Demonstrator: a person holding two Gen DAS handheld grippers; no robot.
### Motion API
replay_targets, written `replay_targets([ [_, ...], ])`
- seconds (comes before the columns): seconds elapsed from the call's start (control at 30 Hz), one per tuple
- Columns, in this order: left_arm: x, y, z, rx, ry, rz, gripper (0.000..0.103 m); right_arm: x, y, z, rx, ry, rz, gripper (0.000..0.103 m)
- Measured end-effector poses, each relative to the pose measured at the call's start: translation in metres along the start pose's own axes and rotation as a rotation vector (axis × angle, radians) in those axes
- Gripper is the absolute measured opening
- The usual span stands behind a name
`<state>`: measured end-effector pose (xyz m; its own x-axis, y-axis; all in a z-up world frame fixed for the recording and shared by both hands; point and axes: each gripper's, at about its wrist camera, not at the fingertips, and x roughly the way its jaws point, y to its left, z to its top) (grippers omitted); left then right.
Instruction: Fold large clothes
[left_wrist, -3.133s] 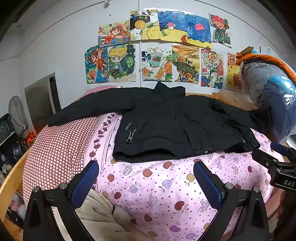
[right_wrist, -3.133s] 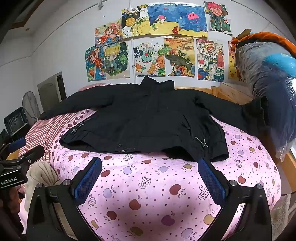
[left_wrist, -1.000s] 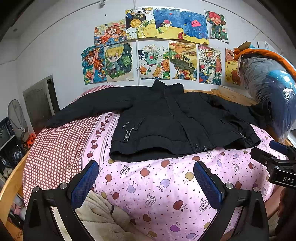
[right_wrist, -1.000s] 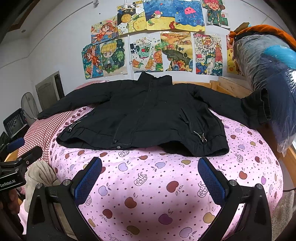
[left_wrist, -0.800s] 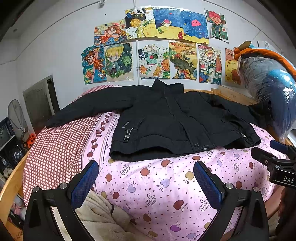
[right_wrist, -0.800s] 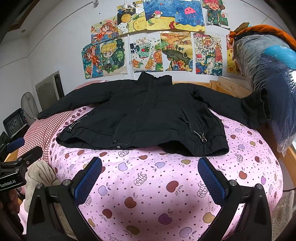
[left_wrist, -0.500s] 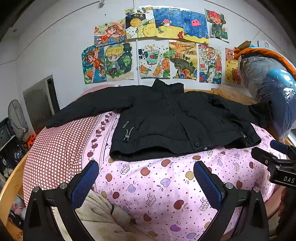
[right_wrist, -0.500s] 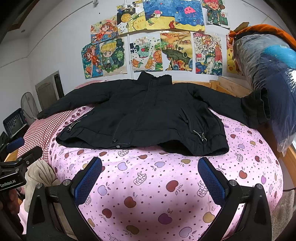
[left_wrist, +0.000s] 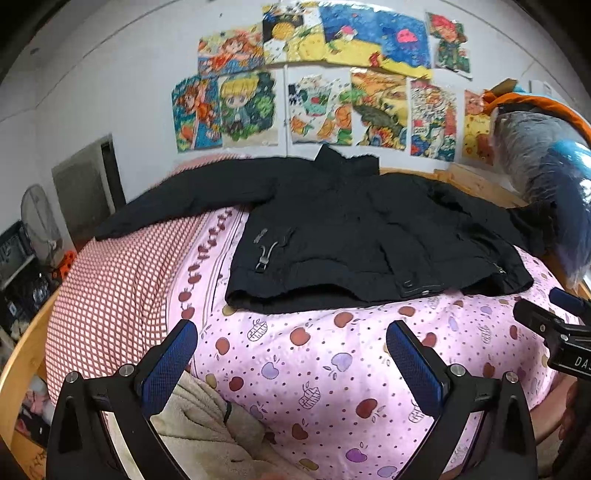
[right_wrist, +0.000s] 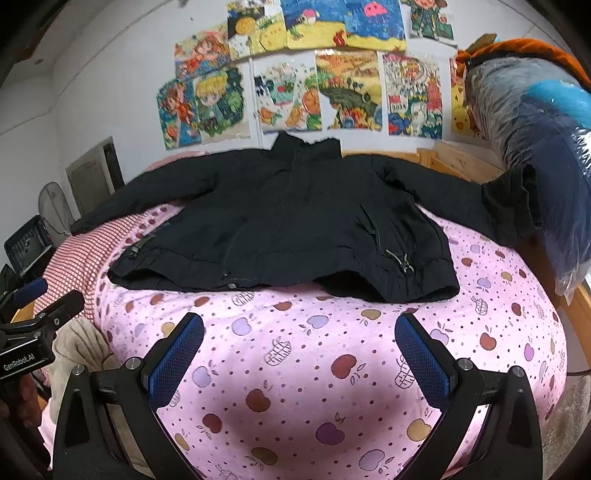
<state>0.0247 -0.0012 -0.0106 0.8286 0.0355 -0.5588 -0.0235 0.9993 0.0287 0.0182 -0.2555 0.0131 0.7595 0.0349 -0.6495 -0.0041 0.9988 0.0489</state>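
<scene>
A large black jacket lies spread flat, front up, on a bed with a pink apple-print sheet. Both sleeves stretch out sideways; the right cuff rests against a plastic-wrapped bundle. My left gripper hovers open over the sheet, short of the jacket's hem. My right gripper is open too, also just before the hem. Each gripper shows at the edge of the other's view, right gripper and left gripper.
A red-checked cover lies on the bed's left side, a beige towel at the near edge. A plastic-wrapped bedding bundle stands at the right by the wooden bed frame. Drawings cover the wall. A fan stands left.
Both grippers have edged slightly forward toward the jacket's hem, still open. The jacket has not moved.
</scene>
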Motion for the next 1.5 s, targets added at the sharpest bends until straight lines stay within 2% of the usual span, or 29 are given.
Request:
replay_targets([
  [0.07,0.009,0.004,0.003,-0.009,0.020,-0.010,0.103,0.011,0.003,0.008,-0.040,0.073,-0.066,0.102],
  [0.13,0.017,0.010,0.008,-0.015,0.032,-0.017,0.103,0.015,0.006,0.016,-0.097,0.109,-0.131,0.102],
  [0.3,0.035,0.019,0.031,0.028,0.012,0.013,0.103,0.010,0.008,0.040,-0.204,0.093,-0.237,0.102],
  [0.4,0.042,0.019,0.047,0.056,-0.002,0.024,0.103,0.009,0.005,0.062,-0.199,0.103,-0.245,0.102],
  [0.6,0.064,0.019,0.082,0.074,-0.002,-0.032,0.103,0.022,0.002,0.102,-0.214,0.113,-0.253,0.102],
  [0.77,0.089,0.012,0.106,0.096,0.008,-0.043,0.103,0.036,0.007,0.136,-0.278,0.079,-0.292,0.102],
  [1.0,0.117,0.005,0.137,0.073,0.028,-0.083,0.103,0.051,0.013,0.183,-0.361,0.022,-0.318,0.102],
  [1.27,0.149,-0.012,0.173,0.117,0.021,-0.084,0.103,0.070,0.008,0.216,-0.385,-0.001,-0.344,0.102],
  [1.4,0.171,-0.029,0.189,0.154,0.030,-0.094,0.103,0.085,0.001,0.220,-0.405,-0.028,-0.358,0.102],
  [1.5,0.192,-0.048,0.198,0.187,0.046,-0.098,0.103,0.102,-0.011,0.220,-0.369,-0.057,-0.357,0.102],
])
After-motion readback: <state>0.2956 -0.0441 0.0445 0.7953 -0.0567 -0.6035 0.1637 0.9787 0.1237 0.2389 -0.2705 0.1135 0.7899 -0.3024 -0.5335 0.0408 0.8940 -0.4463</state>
